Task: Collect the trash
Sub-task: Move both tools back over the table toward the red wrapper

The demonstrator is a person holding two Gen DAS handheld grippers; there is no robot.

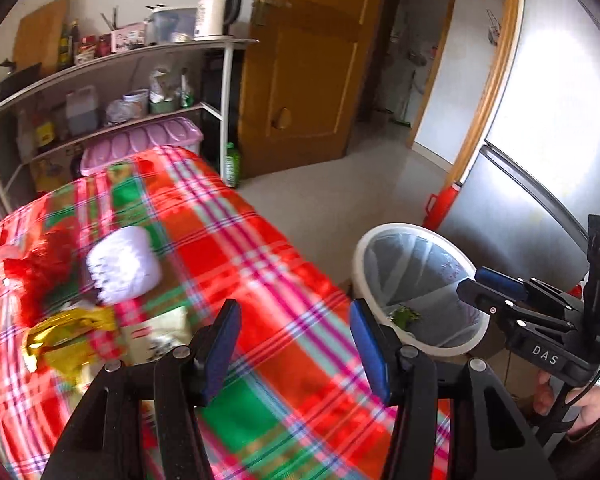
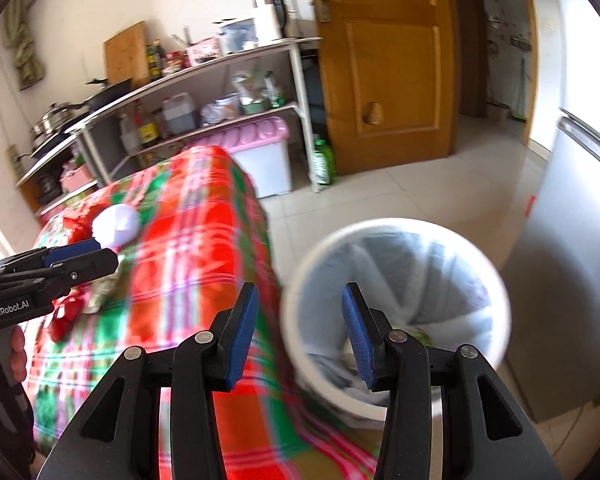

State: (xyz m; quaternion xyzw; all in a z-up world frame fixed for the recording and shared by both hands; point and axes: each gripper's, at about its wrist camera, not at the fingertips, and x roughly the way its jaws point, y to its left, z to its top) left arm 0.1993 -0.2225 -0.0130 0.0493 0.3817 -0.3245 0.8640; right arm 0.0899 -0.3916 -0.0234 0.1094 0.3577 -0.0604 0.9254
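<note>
A table with a red, green and white plaid cloth (image 1: 236, 248) holds trash at its left: a white crumpled tissue (image 1: 122, 266), a red wrapper (image 1: 32, 272), a gold wrapper (image 1: 66, 334) and a pale packet (image 1: 160, 336). My left gripper (image 1: 294, 346) is open and empty above the cloth, right of the trash. A white bin with a clear liner (image 1: 416, 280) stands on the floor right of the table, with green scrap inside. My right gripper (image 2: 300, 336) is open and empty over the bin's near rim (image 2: 396, 320). The tissue (image 2: 116, 224) also shows there.
A white shelf unit (image 1: 100, 92) with bottles, jars and a kettle stands behind the table, with a pink-lidded box (image 1: 140, 144) under it. A wooden door (image 1: 308, 60) is open to a hallway. A steel fridge (image 1: 548, 140) and a red flask (image 1: 440, 208) stand at the right.
</note>
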